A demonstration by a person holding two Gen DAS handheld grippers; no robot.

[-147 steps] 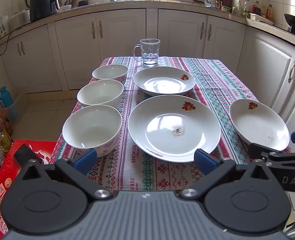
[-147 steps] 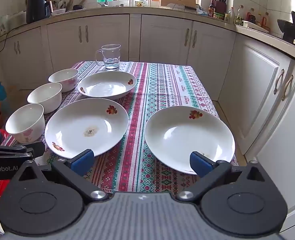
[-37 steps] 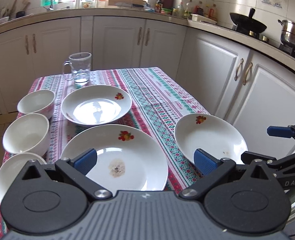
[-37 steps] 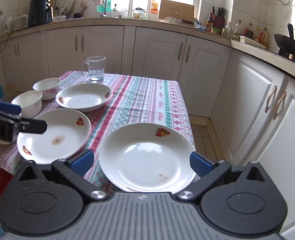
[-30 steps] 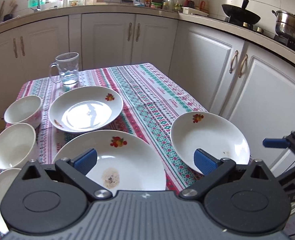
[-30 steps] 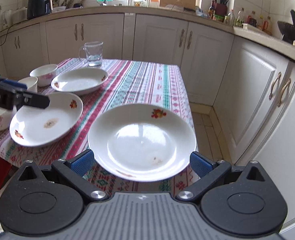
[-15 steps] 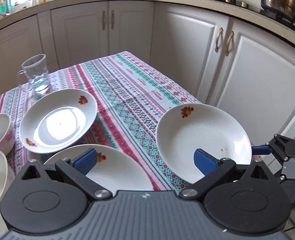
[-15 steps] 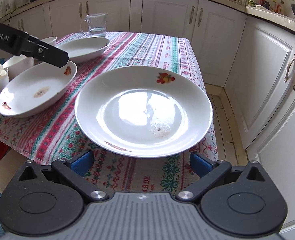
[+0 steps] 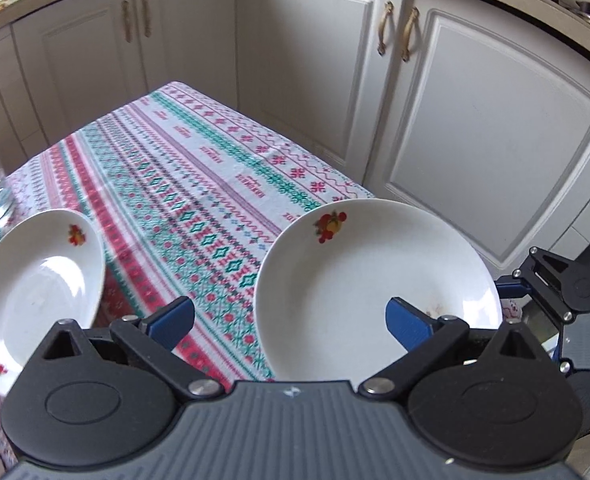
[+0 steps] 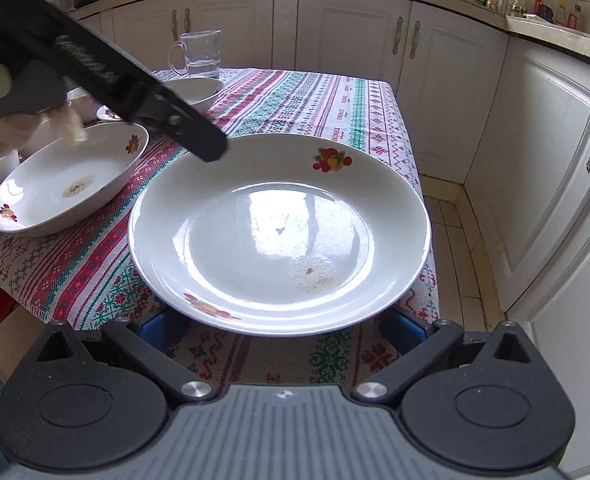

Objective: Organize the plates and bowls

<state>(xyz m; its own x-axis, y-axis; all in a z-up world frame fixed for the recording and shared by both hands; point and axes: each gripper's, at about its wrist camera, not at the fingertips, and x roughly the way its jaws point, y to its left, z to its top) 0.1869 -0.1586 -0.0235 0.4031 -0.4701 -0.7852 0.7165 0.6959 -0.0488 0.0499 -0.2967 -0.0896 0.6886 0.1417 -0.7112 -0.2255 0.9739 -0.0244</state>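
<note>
A white plate with a fruit print [image 10: 279, 232] lies at the near right corner of the patterned tablecloth [image 10: 295, 96]; it also shows in the left wrist view [image 9: 371, 280]. My right gripper [image 10: 279, 330] is open, its blue fingers low under the plate's near rim. My left gripper [image 9: 291, 320] is open, its right finger over this plate's left part; it reaches in from the left in the right wrist view [image 10: 199, 140]. A second plate [image 10: 71, 184] lies to the left, a third plate [image 10: 195, 90] behind it.
A glass mug [image 10: 199, 54] stands at the table's far side. A bowl [image 10: 81, 106] shows partly behind my left gripper. White cabinets [image 10: 535, 160] run close along the right of the table, with a floor strip between.
Both grippers have moved in on the near right plate. The right gripper has dropped to its near rim. The left gripper has swung right, over its left edge.
</note>
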